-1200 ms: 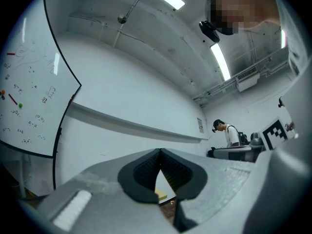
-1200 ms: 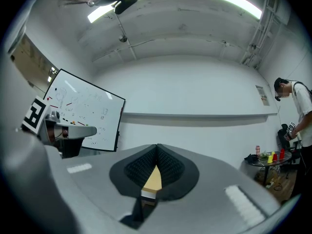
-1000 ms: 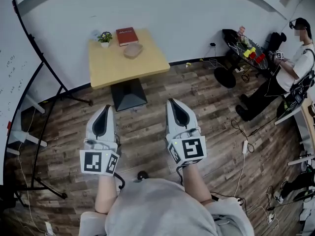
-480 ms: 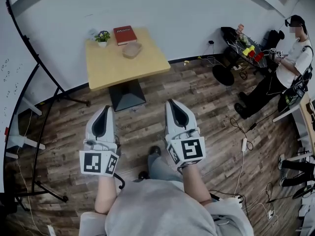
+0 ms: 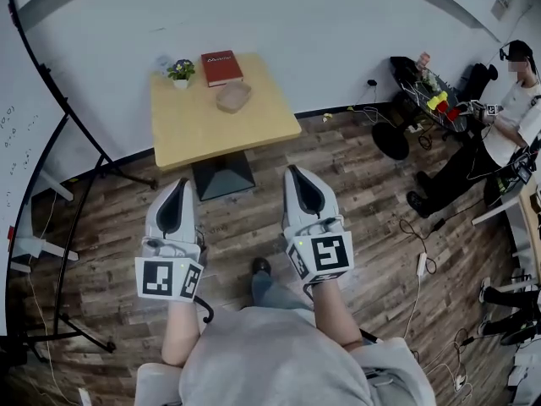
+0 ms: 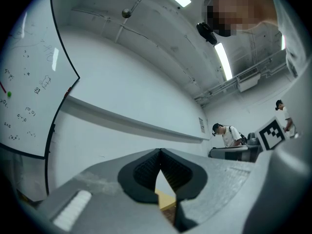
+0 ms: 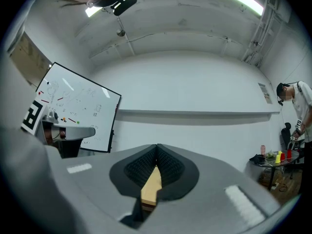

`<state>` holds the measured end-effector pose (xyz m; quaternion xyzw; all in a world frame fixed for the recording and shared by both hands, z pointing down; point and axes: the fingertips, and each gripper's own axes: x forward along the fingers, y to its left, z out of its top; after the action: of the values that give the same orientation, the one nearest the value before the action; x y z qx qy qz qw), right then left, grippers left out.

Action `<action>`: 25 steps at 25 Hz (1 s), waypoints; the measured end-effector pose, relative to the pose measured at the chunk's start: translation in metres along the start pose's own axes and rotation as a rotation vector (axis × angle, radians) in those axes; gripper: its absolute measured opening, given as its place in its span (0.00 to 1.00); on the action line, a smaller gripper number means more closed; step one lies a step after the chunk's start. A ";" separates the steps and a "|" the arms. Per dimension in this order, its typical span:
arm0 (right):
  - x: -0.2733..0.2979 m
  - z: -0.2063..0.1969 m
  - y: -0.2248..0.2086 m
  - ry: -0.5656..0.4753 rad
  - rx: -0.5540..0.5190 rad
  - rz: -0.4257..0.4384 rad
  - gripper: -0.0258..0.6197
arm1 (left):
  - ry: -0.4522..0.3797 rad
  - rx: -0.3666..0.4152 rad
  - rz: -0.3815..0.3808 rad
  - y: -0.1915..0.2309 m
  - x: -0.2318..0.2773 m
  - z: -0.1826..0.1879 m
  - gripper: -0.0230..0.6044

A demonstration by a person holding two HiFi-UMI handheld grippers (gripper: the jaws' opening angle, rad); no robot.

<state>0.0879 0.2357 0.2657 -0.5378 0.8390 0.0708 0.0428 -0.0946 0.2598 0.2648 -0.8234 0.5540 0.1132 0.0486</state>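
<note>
Jaws of the left hand-held gripper (image 5: 175, 188) and the right hand-held gripper (image 5: 297, 176) are seen shut tip to tip, and nothing is held between them. Both are carried in the air above the floor (image 5: 363, 184), short of the near edge of the surface (image 5: 211, 134). A bowl (image 5: 233, 96) lies toward the far side of the surface, and a book (image 5: 221, 67) and a small plant (image 5: 180, 68) are set at its far edge.

The step in hand is judged to be an approach, with nothing reached yet. Before anything on the surface could be gripped, the gap to it would have to be closed and the jaws opened.

In both gripper views only a sliver of the surface is shown between the pads; bowl, book and plant are cut off there. What the bowl holds cannot be made out, and the book's print is too small to be read. Well to the right of the surface, a person (image 5: 507, 121) is seen.
</note>
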 end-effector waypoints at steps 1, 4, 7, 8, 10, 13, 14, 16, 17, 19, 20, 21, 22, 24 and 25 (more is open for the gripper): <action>0.008 0.000 -0.003 -0.003 -0.001 0.006 0.04 | -0.001 0.002 0.004 0.003 0.007 -0.001 0.04; 0.031 -0.001 -0.012 -0.006 -0.004 0.026 0.04 | -0.005 0.004 0.017 0.011 0.027 -0.003 0.04; 0.052 -0.002 -0.021 -0.008 -0.002 0.040 0.04 | -0.006 0.006 0.029 0.019 0.046 -0.004 0.04; 0.059 -0.001 -0.024 -0.010 -0.002 0.045 0.04 | -0.007 0.008 0.034 0.021 0.052 -0.005 0.04; 0.072 0.000 -0.030 -0.015 -0.001 0.055 0.04 | -0.009 0.011 0.041 0.025 0.065 -0.005 0.04; 0.088 -0.001 -0.042 -0.023 0.000 0.066 0.04 | -0.011 0.019 0.045 0.026 0.083 -0.007 0.04; 0.093 -0.002 -0.046 -0.025 0.000 0.068 0.04 | -0.012 0.021 0.047 0.027 0.090 -0.008 0.04; 0.102 -0.005 -0.053 -0.024 0.000 0.074 0.04 | -0.014 0.022 0.050 0.028 0.102 -0.011 0.04; 0.107 -0.006 -0.057 -0.023 -0.001 0.077 0.04 | -0.015 0.022 0.050 0.028 0.108 -0.012 0.04; 0.114 -0.009 -0.066 -0.023 0.001 0.079 0.04 | -0.019 0.018 0.050 0.028 0.120 -0.015 0.04; 0.118 -0.010 -0.071 -0.024 0.003 0.080 0.04 | -0.021 0.015 0.050 0.026 0.127 -0.017 0.04; 0.121 -0.011 -0.075 -0.025 0.006 0.081 0.04 | -0.022 0.013 0.049 0.025 0.132 -0.019 0.04; 0.124 -0.013 -0.080 -0.026 0.008 0.084 0.04 | -0.022 0.014 0.050 0.023 0.138 -0.021 0.04; 0.131 -0.015 -0.088 -0.027 0.012 0.093 0.04 | -0.021 0.017 0.055 0.022 0.148 -0.023 0.04; 0.134 -0.016 -0.092 -0.027 0.014 0.097 0.04 | -0.022 0.019 0.060 0.021 0.152 -0.024 0.04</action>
<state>0.1155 0.0752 0.2552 -0.4951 0.8640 0.0740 0.0545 -0.0559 0.1095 0.2527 -0.8047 0.5788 0.1184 0.0588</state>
